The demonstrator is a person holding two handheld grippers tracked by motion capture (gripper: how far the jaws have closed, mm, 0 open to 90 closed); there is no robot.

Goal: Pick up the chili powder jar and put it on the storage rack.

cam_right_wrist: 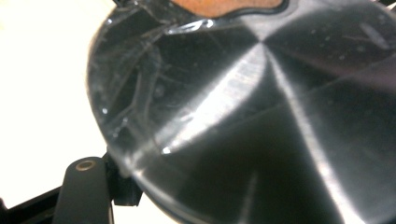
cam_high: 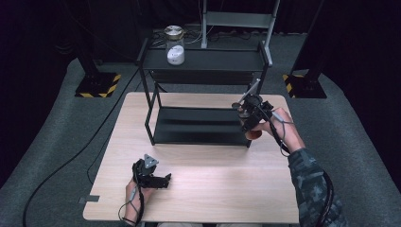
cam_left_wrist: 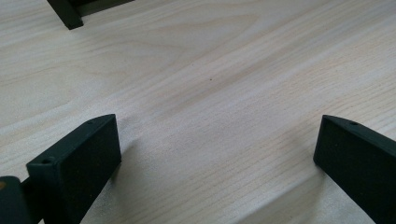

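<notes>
- Tongs in your right hand (cam_high: 251, 116) sit at the right front corner of the black two-tier rack (cam_high: 203, 127), raised off the worktop (cam_high: 213, 179).
- Your right tongs are clamped on a jar with a shiny dark metal lid (cam_right_wrist: 261, 121), which looms close and glossy in the right gripper view; an orange-brown patch of its contents shows at the top edge of that view.
- From above, the orange-brown base of that jar (cam_high: 254, 135) peeks out just below your right tongs, beside the rack's front right leg.
- One black jaw shows at the lower left of the right gripper view, pressed against the lid's rim; the other is hidden behind the jar.
- Your left tongs (cam_high: 163, 179) lie low on the worktop near its front edge, well apart from the rack, with the grey three-cornered plate on top.
- Those left tongs (cam_left_wrist: 217, 149) stand wide apart and hold nothing, bare pale wood grain between the two jaws.
- A foot of the rack (cam_left_wrist: 67, 14) shows at the top left of the left gripper view.
- On the rack's upper shelf, at its left end, stands a second glass jar with a gold lid (cam_high: 175, 45) and something white inside.
- Your right sleeve, in a camouflage pattern (cam_high: 312, 184), crosses the worktop's right front corner.
</notes>
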